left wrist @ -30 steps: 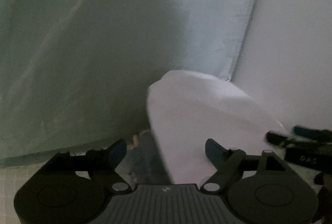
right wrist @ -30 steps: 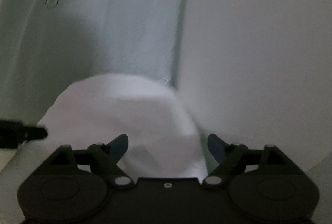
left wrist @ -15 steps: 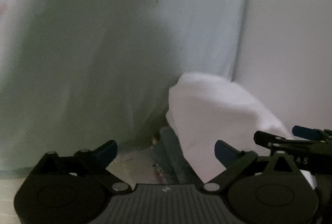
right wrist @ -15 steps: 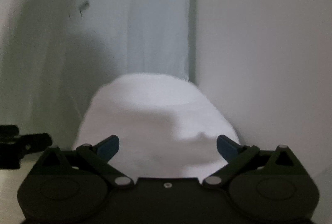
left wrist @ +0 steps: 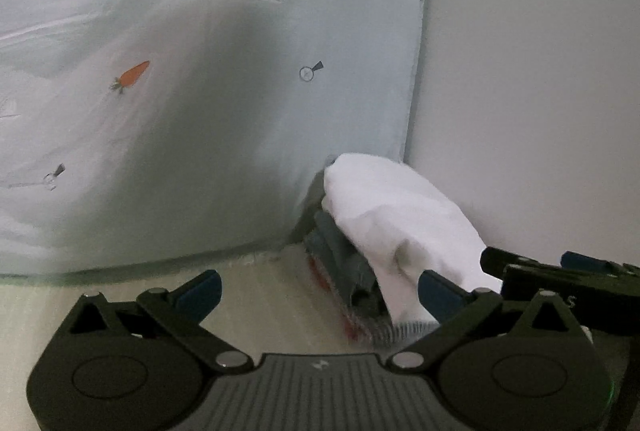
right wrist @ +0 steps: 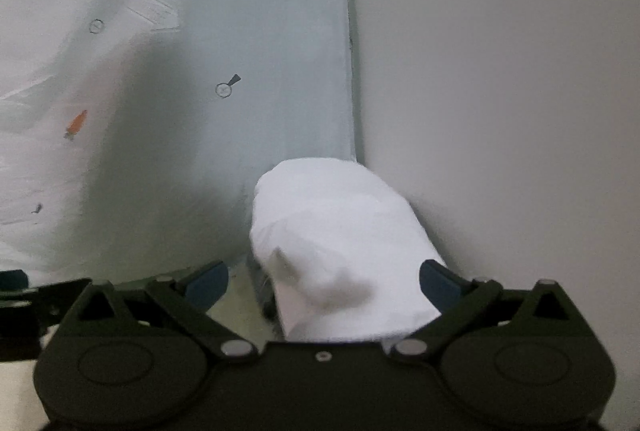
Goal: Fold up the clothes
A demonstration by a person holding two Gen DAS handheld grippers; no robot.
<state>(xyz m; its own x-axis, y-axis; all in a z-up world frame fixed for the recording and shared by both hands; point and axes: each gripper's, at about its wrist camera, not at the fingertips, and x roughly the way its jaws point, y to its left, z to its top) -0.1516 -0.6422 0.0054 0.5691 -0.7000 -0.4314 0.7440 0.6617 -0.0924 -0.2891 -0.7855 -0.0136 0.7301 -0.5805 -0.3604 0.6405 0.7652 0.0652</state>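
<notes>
white garment [right wrist: 344,231] tops the stack [left wrist: 344,271] — both grippers wide (empty).

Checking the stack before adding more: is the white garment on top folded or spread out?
Folded: the white garment sits as a compact rounded bundle atop grey folded clothes, with both open grippers clear of it.

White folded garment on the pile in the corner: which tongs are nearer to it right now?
Right. The right tongs stand open straight in front of the white garment, its near end between the fingers. The left tongs are open too, offset to its left over the pale surface.
</notes>
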